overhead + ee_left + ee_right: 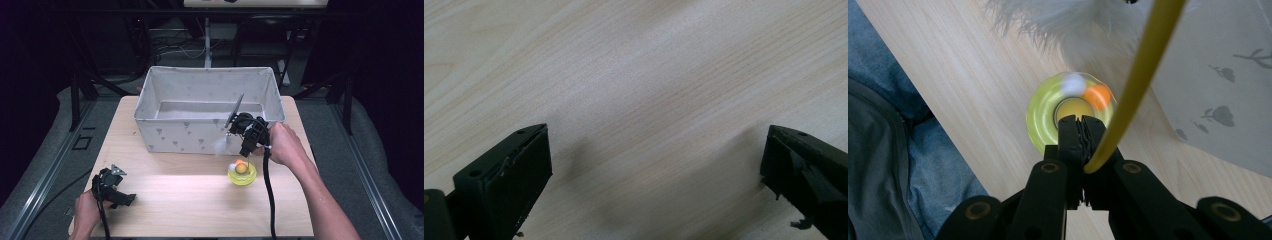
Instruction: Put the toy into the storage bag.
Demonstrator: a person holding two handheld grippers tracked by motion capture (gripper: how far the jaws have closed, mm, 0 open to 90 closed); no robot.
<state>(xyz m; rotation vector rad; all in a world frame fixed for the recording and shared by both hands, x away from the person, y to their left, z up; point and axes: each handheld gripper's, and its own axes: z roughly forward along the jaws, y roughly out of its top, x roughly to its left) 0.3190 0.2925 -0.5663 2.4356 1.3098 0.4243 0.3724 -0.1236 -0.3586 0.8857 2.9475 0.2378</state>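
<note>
A yellow-green ring-shaped toy (242,174) lies on the table in front of the fabric bin, with an orange ball (241,168) and a white ball (1073,84) on it. Just above it my right gripper (246,150) points down at the toy (1044,120), its jaws shut (1079,126) on a thin yellow rod (1143,70). The rod slants up past a white feather tuft (1063,20), which also blurs beside the bin wall (222,145). My left gripper (129,198) rests at the table's near left corner, its jaws wide open (654,175) over bare wood.
A white fabric bin (170,135) with a grey print stands across the back half of the wooden table (175,200). Its inside looks empty. Black cables trail from both grippers toward the near edge. Dark floor and stands surround the table.
</note>
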